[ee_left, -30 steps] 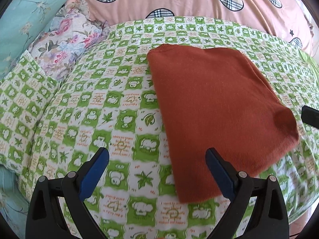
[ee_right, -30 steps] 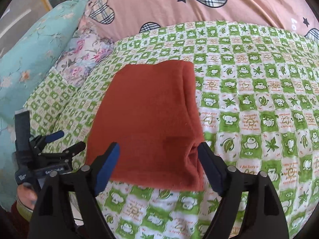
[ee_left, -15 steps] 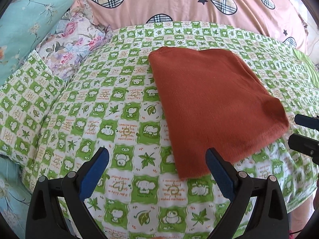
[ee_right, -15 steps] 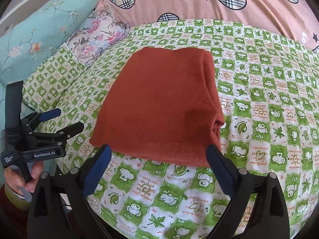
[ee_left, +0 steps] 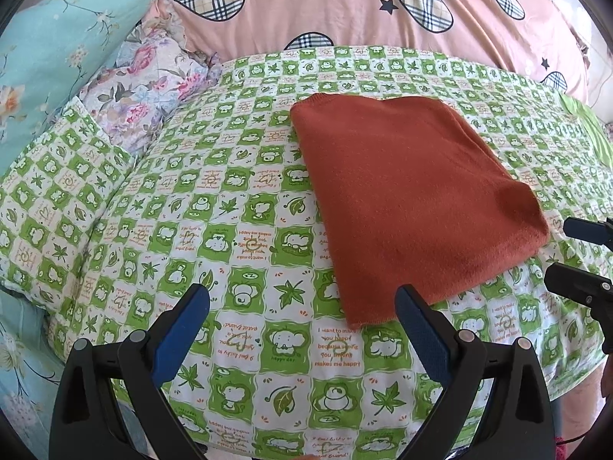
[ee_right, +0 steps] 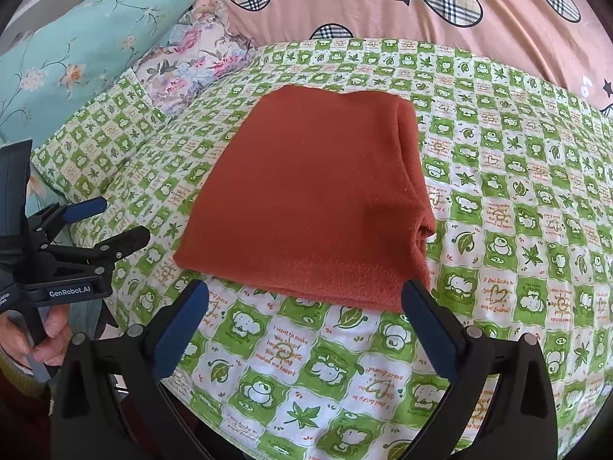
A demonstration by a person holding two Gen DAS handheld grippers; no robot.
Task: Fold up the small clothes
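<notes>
Left wrist view: a folded rust-red cloth (ee_left: 413, 199) lies flat on the green checked bedspread (ee_left: 230, 230); the left gripper (ee_left: 302, 306), tongs spread apart, hangs just short of the cloth's near corner.

Right wrist view: the right gripper (ee_right: 306, 299), tongs apart and empty, hangs at the cloth's (ee_right: 310, 207) near edge.

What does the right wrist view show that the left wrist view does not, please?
Only the right wrist view shows the person's hand gripping the left gripper's handle, with its GenRobot.AI label, and the layered side of the folded rust-orange garment.

Only the left wrist view shows the right gripper's fingertips from the side, and a plain green cloth at the far right.

Both show the garment lying flat on the green checked sheet, the pink heart-print quilt, floral pillows, and both grippers open and empty.
</notes>
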